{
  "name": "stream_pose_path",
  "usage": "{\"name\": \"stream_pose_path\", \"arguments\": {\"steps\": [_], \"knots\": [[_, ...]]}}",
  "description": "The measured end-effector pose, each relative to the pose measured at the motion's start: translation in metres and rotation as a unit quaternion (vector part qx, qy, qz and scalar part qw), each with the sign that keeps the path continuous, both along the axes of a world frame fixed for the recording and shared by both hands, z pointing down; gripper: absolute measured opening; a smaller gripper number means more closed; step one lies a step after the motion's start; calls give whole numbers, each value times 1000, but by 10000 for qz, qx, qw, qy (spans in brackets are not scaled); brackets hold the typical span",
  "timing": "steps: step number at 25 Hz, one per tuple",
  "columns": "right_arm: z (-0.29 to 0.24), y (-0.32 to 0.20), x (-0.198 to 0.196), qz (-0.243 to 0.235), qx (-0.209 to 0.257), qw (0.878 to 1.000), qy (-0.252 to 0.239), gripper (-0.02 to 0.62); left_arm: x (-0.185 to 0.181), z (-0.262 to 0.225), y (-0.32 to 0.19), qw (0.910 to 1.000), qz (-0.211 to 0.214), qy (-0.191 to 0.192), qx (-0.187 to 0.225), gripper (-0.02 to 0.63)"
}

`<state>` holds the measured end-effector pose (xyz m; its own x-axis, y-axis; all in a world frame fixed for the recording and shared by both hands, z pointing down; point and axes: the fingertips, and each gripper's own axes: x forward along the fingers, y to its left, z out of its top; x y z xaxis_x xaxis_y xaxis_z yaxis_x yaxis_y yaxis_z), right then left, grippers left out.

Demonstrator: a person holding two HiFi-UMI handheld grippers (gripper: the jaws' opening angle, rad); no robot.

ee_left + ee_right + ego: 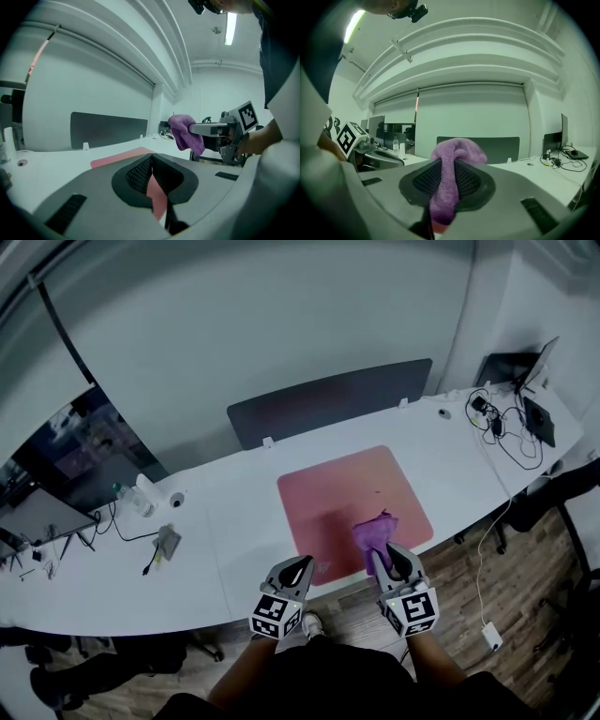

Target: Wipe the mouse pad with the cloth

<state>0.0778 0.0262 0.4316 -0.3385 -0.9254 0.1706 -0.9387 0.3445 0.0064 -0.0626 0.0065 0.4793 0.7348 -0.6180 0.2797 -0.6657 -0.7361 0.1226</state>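
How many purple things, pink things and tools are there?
Purple: 1, the cloth
Pink: 1, the mouse pad
Tools: 2, the left tool and the right tool
Total: 4

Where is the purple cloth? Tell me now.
The purple cloth is clamped in the right gripper, held above the near right part of the pink mouse pad in the head view.
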Motion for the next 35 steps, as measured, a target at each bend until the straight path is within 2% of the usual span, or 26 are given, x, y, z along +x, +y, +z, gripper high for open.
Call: {"name": "stream_pose_path", "arguments": {"steps": [6, 11, 22, 27, 31, 35], "knots": [[9, -19, -29, -73, -254, 9995, 147, 84, -53, -3, -31, 9996, -284, -24, 63, 21], [5, -40, -50, -127, -156, 9996, 175, 84, -82, 5, -44, 9986, -527, -6, -68, 21], [9, -84, -70, -356, -258, 9990, 45, 84, -91, 13, -69, 9970, -752, 116, -170, 21], [24, -113, -66, -394, -624, 9966, -360, 84, -92, 16, -87, 9957, -900, 44, -197, 21], [36, -139, -69, -537, -754, 9950, -371, 84, -91, 22, -103, 9945, -1019, -164, -173, 21], [52, -161, -72, -713, -928, 9927, -302, 84, -91, 29, -120, 9921, -1218, -146, -264, 21]]}}
